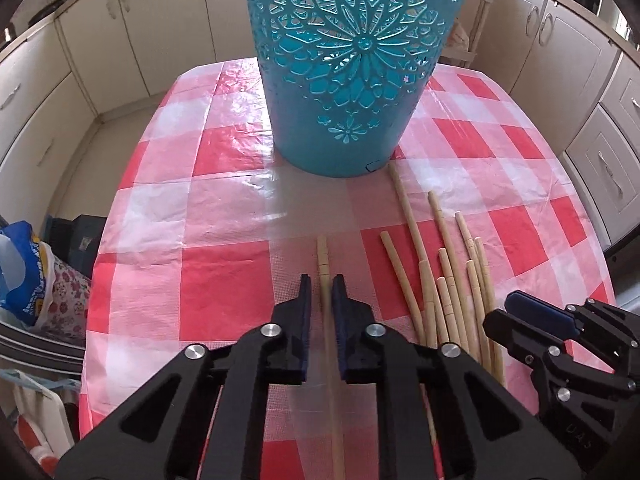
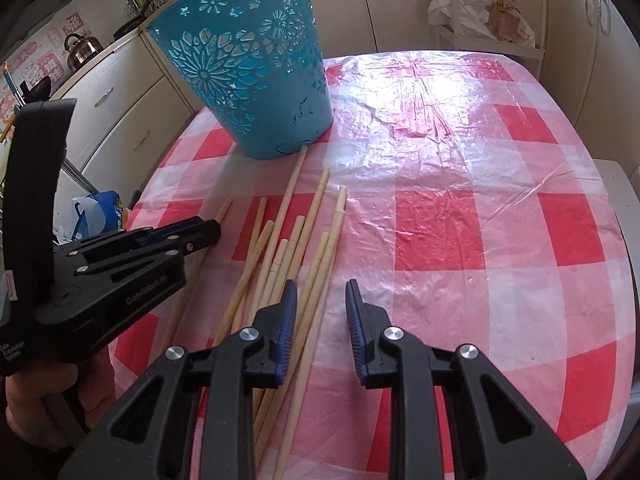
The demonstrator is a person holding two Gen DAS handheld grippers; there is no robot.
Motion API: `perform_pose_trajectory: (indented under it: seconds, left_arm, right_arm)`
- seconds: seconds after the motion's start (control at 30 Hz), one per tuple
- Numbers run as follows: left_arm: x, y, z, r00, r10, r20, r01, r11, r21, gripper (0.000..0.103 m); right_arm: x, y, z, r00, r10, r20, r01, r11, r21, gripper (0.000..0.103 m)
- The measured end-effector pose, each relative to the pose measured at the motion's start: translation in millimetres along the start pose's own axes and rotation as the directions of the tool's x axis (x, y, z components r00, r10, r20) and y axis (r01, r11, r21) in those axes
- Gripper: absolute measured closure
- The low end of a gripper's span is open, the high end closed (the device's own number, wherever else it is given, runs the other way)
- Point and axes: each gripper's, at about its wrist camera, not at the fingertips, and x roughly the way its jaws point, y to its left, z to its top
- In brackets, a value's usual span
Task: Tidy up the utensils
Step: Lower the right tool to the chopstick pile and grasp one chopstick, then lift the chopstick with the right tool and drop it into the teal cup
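Observation:
A teal plastic basket (image 1: 352,80) (image 2: 256,80) with cut-out flower patterns stands upright at the far side of the table. Several pale wooden chopsticks (image 1: 452,280) (image 2: 288,248) lie loose on the red-and-white checked cloth in front of it. My left gripper (image 1: 323,280) (image 2: 212,228) is shut on a single chopstick (image 1: 322,256) that lies apart, left of the pile, its tip sticking out past the fingers. My right gripper (image 2: 320,288) hovers over the pile's right edge, jaws apart. One chopstick (image 2: 316,300) runs between them, untouched by the pads.
The checked tablecloth (image 2: 460,220) stretches bare to the right of the pile. Cream cabinets (image 1: 80,80) surround the table. Bags (image 1: 28,272) sit on the floor at the left. A white rack with plastic bags (image 2: 480,12) stands behind the table.

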Motion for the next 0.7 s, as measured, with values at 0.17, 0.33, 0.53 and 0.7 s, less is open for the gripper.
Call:
perform_pose_trajectory:
  seconds: [0.17,0.33,0.53,0.7]
  left_arm:
    - [-1,10,1,0.997,-0.074,-0.020,0.074,0.997,-0.006,0.098]
    - [-14,28,-3,0.990,-0.140,-0.004,0.140,0.989,-0.055,0.098]
    - [-56,42,-4,0.976,-0.202,0.083,0.209,0.974,-0.089,0.098]
    - [-120,39,19,0.929,-0.241,0.280,0.269,0.961,-0.067,0.098]
  right_arm:
    - [5,-5,10,0.999,0.032,-0.007,-0.032,0.999,0.015,0.096]
    - [-7,-11,10,0.997,0.063,0.046,-0.065,0.997,0.034,0.097]
    - [-20,-25,2,0.986,0.126,0.109,-0.136,0.986,0.092,0.097]
    - [-31,-37,1,0.973,0.142,0.181,-0.168,0.976,0.138,0.097]
